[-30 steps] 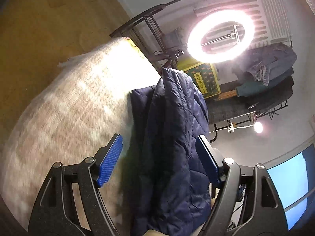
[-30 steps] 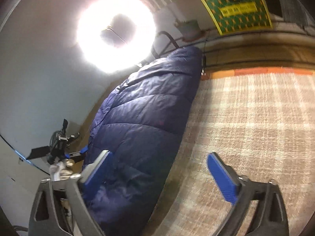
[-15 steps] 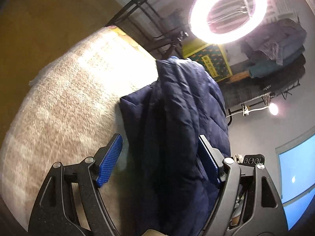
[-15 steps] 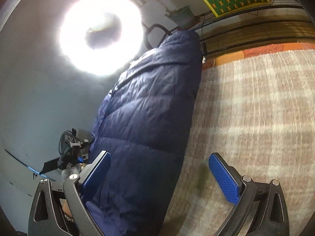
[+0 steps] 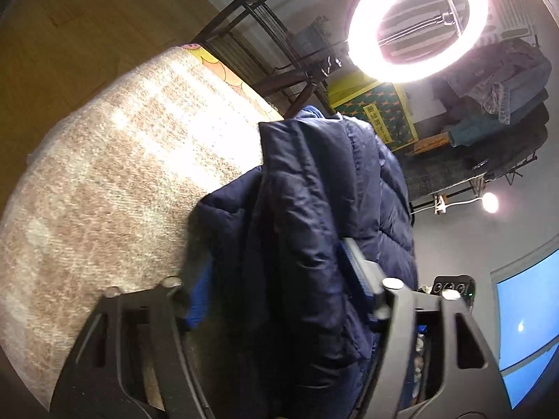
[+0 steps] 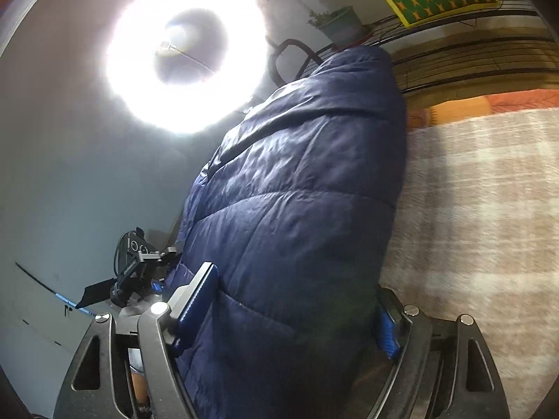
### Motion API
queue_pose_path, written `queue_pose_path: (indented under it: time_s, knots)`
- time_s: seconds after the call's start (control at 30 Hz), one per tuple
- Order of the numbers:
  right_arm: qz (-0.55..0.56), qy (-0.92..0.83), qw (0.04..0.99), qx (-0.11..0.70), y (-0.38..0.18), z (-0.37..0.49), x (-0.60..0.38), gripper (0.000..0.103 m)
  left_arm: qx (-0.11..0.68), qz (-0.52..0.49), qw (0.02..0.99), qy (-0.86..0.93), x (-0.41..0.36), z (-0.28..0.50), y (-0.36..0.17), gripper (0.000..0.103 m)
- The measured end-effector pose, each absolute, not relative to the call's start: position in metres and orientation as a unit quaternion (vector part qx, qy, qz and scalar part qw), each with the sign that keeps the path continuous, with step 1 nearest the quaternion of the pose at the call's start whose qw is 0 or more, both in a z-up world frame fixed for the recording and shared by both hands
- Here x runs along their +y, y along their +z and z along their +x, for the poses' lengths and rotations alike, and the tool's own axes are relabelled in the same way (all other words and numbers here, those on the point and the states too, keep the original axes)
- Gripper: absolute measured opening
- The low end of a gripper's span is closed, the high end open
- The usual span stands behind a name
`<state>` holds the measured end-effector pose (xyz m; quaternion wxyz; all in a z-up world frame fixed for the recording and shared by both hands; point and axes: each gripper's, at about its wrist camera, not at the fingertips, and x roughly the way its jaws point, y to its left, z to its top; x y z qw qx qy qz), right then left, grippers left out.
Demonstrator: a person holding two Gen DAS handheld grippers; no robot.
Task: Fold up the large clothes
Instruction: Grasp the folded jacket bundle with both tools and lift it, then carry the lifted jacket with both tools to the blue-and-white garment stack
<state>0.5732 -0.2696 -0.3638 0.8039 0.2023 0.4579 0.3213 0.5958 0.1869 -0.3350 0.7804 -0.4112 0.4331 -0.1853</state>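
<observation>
My left tongs (image 5: pixel 279 289) have just been closing on a bunched fold of the navy puffer jacket (image 5: pixel 314 216), pads against the fabric. My right tongs (image 6: pixel 297 303) have closed in likewise, squeezing its quilted bulk (image 6: pixel 300 192). The jacket lies on the plaid blanket (image 5: pixel 115 181), below the ring light (image 5: pixel 417 22).

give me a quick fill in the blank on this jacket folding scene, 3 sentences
1. The quilted jacket between both grippers is dark ____.
2. It lies on a beige checked ____, beside bare fabric.
3. The bright lamp behind the jacket is shaped like a ____.

Missing words: blue; blanket; ring
</observation>
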Motion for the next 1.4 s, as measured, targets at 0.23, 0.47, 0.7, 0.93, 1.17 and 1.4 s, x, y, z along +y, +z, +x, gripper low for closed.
queue_pose_path:
  time_s: [0.23, 0.47, 0.7, 0.93, 1.17, 1.4]
  knots:
    - [0.213, 0.308, 0.802, 0.466, -0.364, 0.571, -0.274, 0.043, 0.417, -0.381, 0.804, -0.184, 0.175, 0.585, -0.319, 0.022]
    - [0.152, 0.290, 0.815, 0.478, -0.334, 0.557, -0.266, 0.025, 0.401, -0.362, 0.822, -0.180, 0.159, 0.560, -0.288, 0.014]
    - [0.107, 0.278, 0.822, 0.485, -0.300, 0.511, -0.288, 0.022, 0.407, -0.354, 0.815, -0.212, 0.115, 0.511, -0.264, 0.011]
    - [0.087, 0.254, 0.824, 0.500, -0.275, 0.425, -0.345, 0.022, 0.447, -0.349, 0.786, -0.247, 0.054, 0.439, -0.255, 0.010]
    - [0.073, 0.228, 0.829, 0.505, -0.258, 0.329, -0.410, 0.022, 0.490, -0.313, 0.766, -0.275, -0.017, 0.375, -0.243, 0.010]
    - [0.064, 0.194, 0.846, 0.493, -0.234, 0.247, -0.470, 0.021, 0.510, -0.272, 0.759, -0.300, -0.091, 0.328, -0.216, 0.010]
